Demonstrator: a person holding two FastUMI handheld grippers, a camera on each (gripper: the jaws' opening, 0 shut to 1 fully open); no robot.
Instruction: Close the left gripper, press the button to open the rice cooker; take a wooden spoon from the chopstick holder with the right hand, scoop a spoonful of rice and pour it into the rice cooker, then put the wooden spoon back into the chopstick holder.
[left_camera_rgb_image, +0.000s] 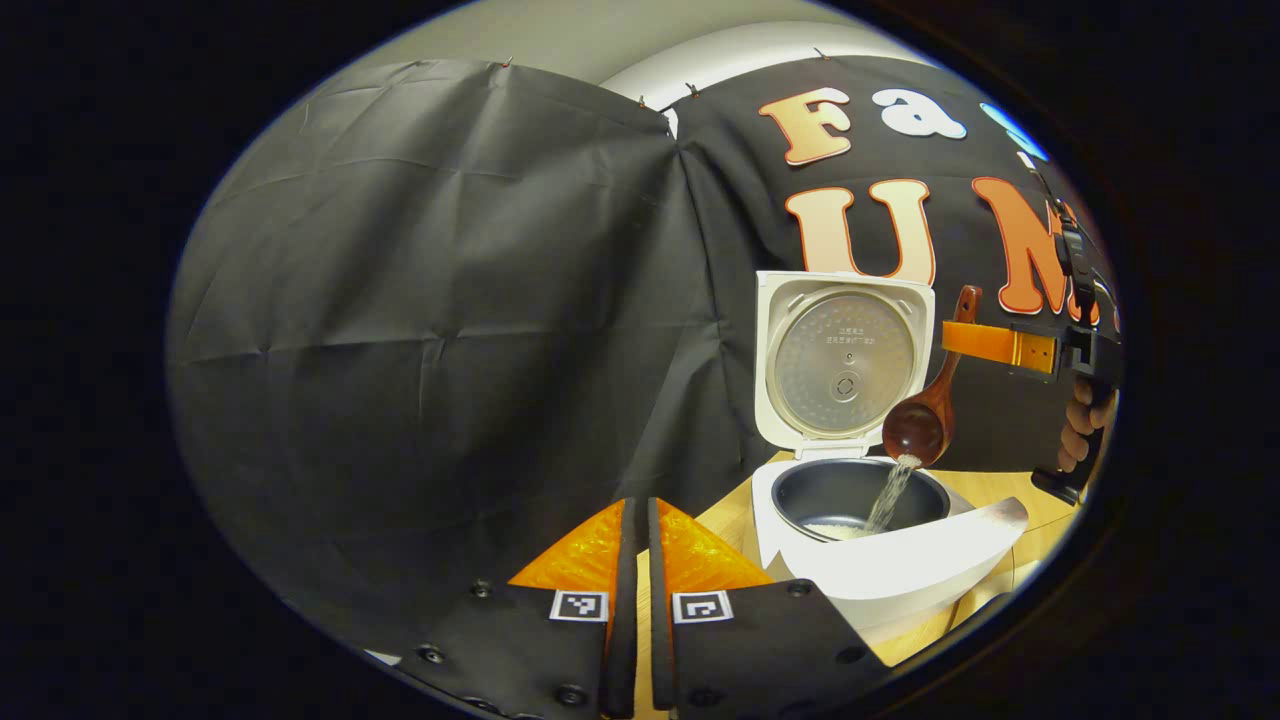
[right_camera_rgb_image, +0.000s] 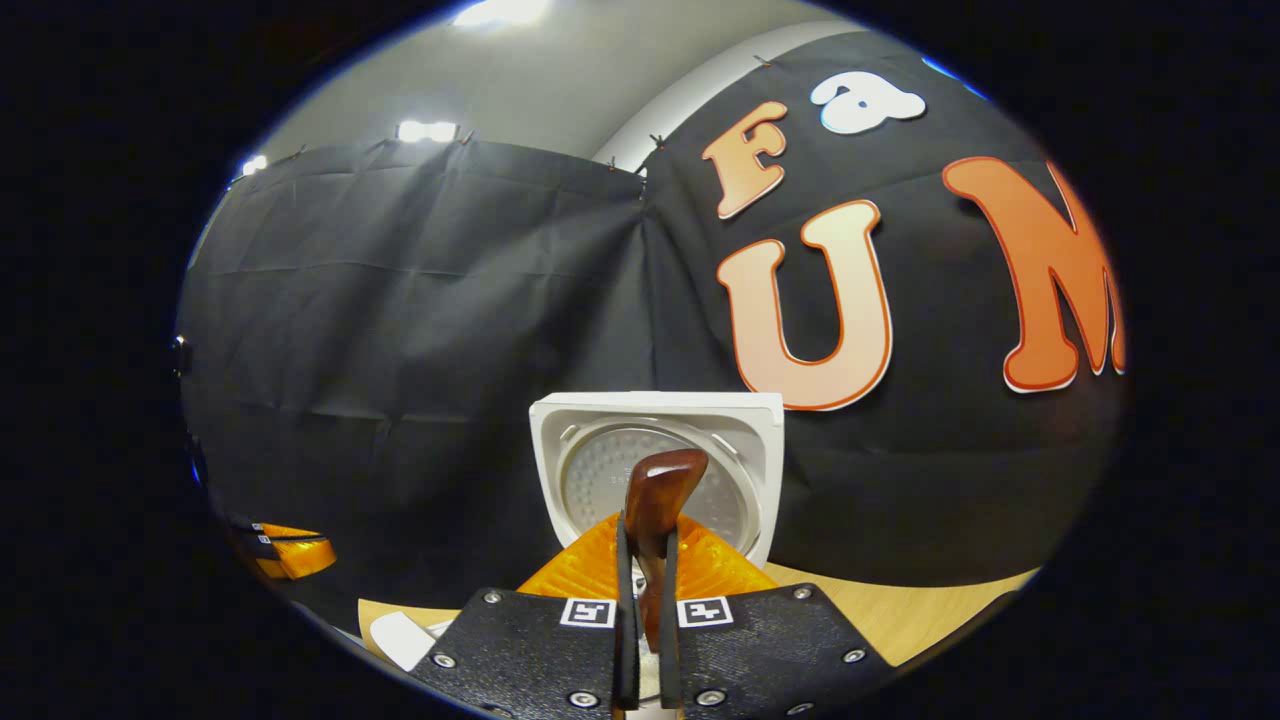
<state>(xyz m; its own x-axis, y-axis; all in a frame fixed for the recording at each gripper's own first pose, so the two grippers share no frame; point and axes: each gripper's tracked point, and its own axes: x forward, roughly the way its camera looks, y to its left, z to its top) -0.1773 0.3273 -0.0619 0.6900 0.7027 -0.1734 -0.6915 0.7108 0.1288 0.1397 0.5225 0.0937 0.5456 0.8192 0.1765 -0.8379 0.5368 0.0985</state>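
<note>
White rice (left_camera_rgb_image: 890, 492) is streaming out of the wooden spoon (left_camera_rgb_image: 918, 425) and falling into the dark inner pot (left_camera_rgb_image: 858, 497) of the rice cooker (left_camera_rgb_image: 880, 560). From my left gripper view I see the spoon's bowl tipped downward just above the pot's far rim, with its handle rising up and to the right. A small heap of grains already lies on the pot's bottom. The cooker's lid (left_camera_rgb_image: 842, 355) stands open and upright behind the pot, its round metal inner plate facing me. The cooker sits on a wooden table (left_camera_rgb_image: 725, 520), toward the side nearest the black cloth wall.

My left gripper (left_camera_rgb_image: 636, 520) has its two fingers brought together with only a thin slit between them, holding nothing, and it hangs apart from the cooker, off to the cooker's left. Farther off in that view I see my right gripper (left_camera_rgb_image: 1000, 345) clamped on the spoon's handle, with the person's hand (left_camera_rgb_image: 1085, 425) gripping its grip at the right edge.

From my right gripper view, the right gripper (right_camera_rgb_image: 645, 560) has both fingers pressed on the spoon's handle (right_camera_rgb_image: 660, 500), whose end sticks up between them in front of the open lid (right_camera_rgb_image: 655, 460). The left gripper (right_camera_rgb_image: 290, 550) shows small at the far left.
</note>
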